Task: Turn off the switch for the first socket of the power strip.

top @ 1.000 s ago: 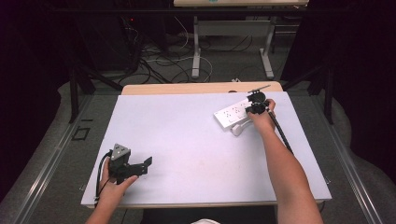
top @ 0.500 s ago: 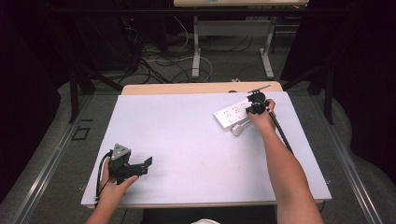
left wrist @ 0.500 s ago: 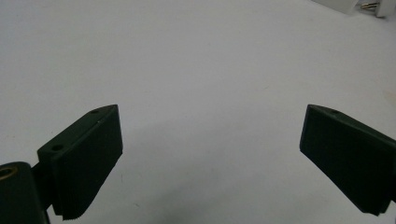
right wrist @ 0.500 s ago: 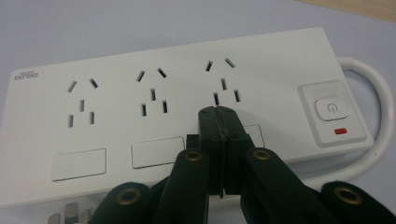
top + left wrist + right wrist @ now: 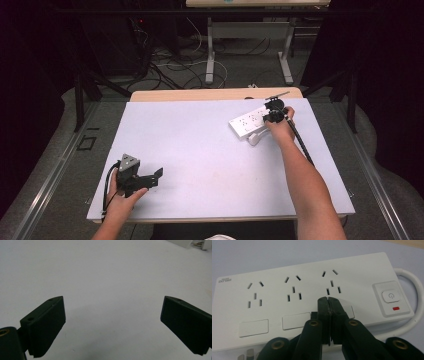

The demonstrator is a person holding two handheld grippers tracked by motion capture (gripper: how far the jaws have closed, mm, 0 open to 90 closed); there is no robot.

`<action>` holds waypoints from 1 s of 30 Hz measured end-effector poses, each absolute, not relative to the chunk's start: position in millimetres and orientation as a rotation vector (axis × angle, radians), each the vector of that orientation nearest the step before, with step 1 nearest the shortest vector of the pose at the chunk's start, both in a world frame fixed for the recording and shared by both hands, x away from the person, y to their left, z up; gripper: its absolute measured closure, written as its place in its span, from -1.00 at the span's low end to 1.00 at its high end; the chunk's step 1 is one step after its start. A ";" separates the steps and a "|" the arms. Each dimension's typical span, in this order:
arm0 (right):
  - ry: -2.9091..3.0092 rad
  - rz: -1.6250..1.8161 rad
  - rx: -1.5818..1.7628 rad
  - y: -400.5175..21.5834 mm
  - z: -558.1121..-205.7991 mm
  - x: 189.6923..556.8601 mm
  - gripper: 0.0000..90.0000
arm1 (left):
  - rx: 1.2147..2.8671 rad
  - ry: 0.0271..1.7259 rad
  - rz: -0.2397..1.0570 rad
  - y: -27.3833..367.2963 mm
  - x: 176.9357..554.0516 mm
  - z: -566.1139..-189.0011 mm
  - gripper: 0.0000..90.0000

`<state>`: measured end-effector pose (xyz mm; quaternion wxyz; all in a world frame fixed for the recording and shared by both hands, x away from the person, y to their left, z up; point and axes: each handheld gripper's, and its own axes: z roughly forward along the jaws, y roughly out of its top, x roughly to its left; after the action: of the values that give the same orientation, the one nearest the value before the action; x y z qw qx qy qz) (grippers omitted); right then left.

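Over at the near left of the bench (image 5: 200,150), the left gripper (image 5: 150,178) is resting with its fingers (image 5: 45,325) spread wide, gripping nothing. Far right, the right gripper (image 5: 329,303) is hovering, fingers pressed together and empty, directly above the white power strip (image 5: 287,272).

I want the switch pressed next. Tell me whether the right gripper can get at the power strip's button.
Probably yes: the right gripper, jaws shut, is right over the power strip, and nothing covers the button beside it.
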<state>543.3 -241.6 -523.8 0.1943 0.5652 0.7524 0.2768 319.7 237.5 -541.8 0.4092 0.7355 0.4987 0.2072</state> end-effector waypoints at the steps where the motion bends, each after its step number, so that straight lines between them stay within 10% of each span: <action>1: 2.107 0.785 1.594 -241.5 -523.8 543.5 0.91 | 1.852 1.257 0.521 237.4 320.1 -542.2 -0.87; 30: 2.181 0.815 1.479 -237.7 -501.1 514.1 0.17 | 1.853 1.245 0.522 235.5 320.2 -541.3 -0.87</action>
<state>514.1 -237.7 -501.1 0.1903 0.5264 0.7763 0.2900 320.2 235.5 -541.3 0.4117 0.7366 0.4949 0.2076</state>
